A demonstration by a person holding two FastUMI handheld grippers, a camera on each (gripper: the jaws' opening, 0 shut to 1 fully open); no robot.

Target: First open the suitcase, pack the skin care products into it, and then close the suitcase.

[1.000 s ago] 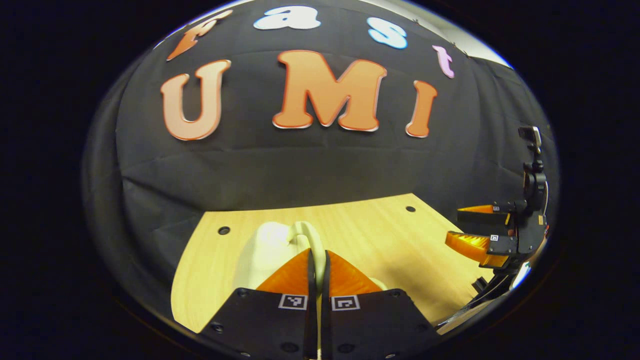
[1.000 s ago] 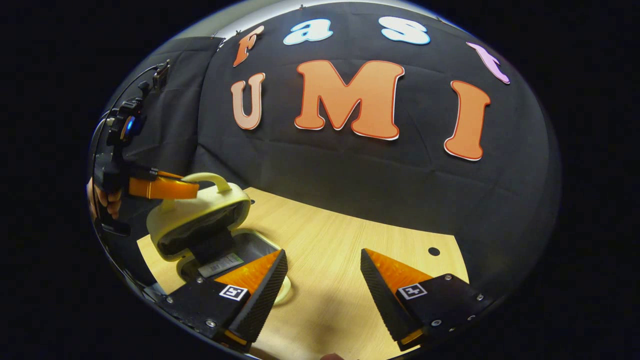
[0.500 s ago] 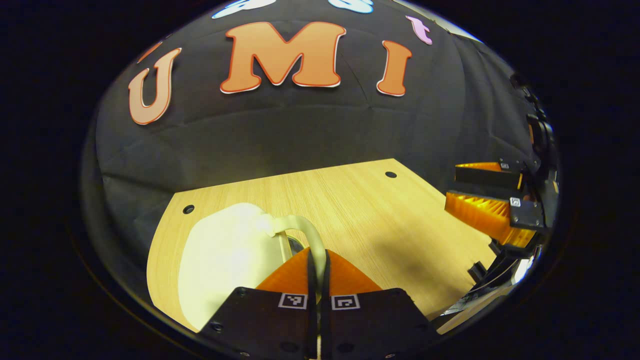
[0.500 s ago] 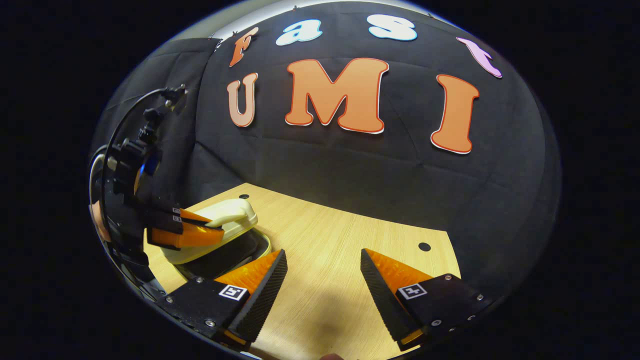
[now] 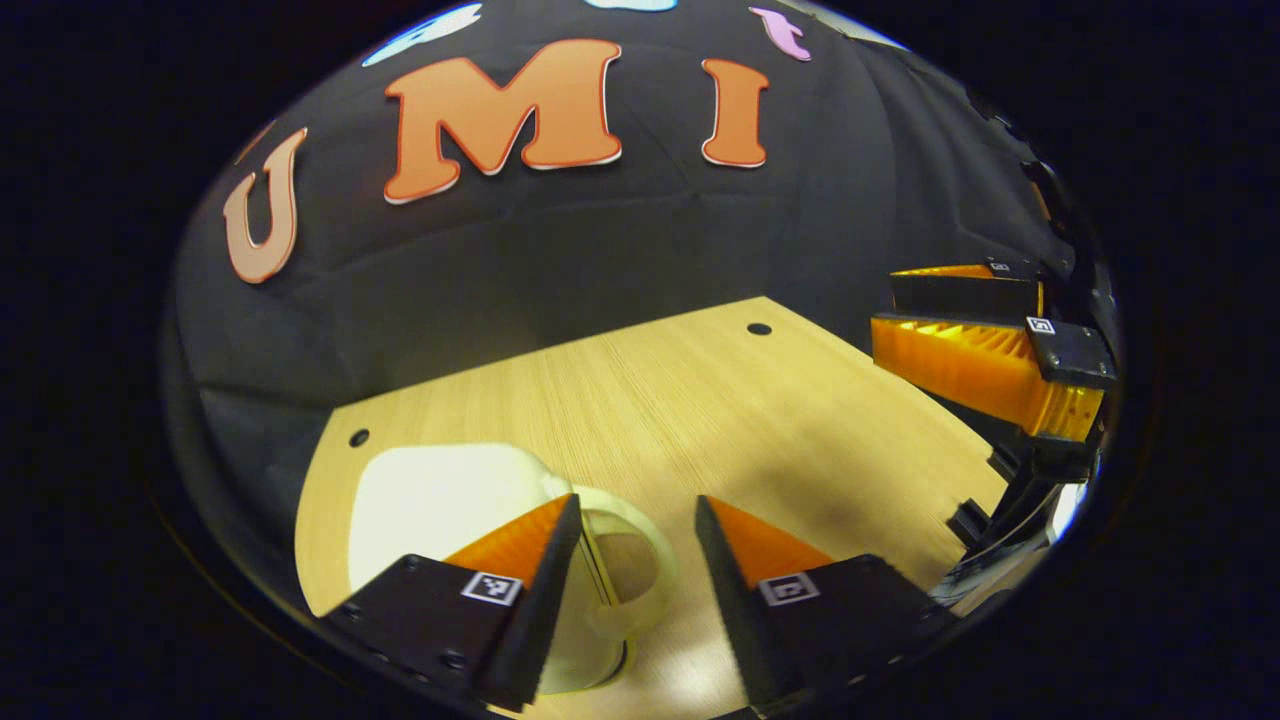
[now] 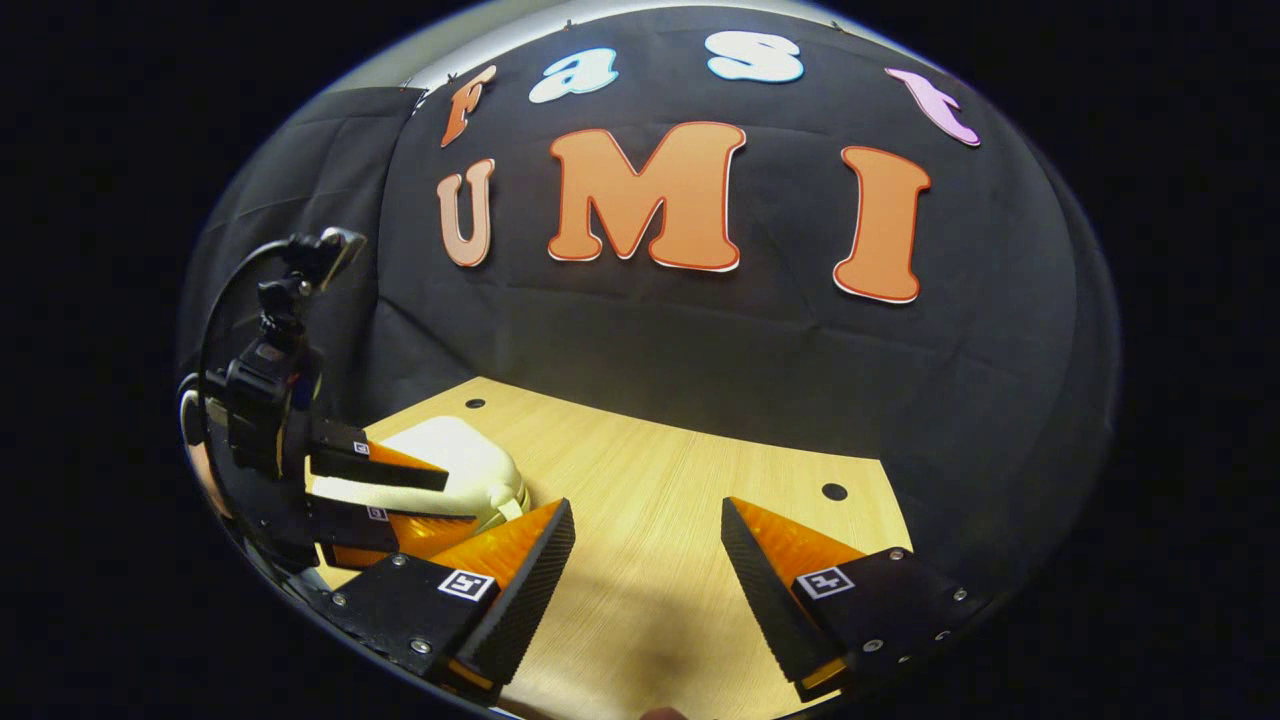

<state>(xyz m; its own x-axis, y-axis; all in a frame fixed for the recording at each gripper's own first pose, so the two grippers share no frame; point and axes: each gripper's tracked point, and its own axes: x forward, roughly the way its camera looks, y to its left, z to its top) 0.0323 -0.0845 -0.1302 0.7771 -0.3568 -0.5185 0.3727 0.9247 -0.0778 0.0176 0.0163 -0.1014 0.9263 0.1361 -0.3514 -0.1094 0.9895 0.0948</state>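
We see the suitcase (image 5: 440, 510) lying shut and flat on the worktop (image 5: 700, 420), near its left back corner. Its looped handle (image 5: 630, 570) sticks out toward the left tool (image 5: 630, 520), whose fingers are spread wide, one on each side of the handle and not pressing it. In the right gripper view the same case (image 6: 450, 470) sits at the left, with the left tool (image 6: 420, 500) around its near end and its fingers apart. The right tool (image 6: 645, 560) hovers over bare wood, well apart from the case, its fingers spread with nothing between them. In the left gripper view the right tool (image 5: 905, 335) hangs at the right edge above the worktop.
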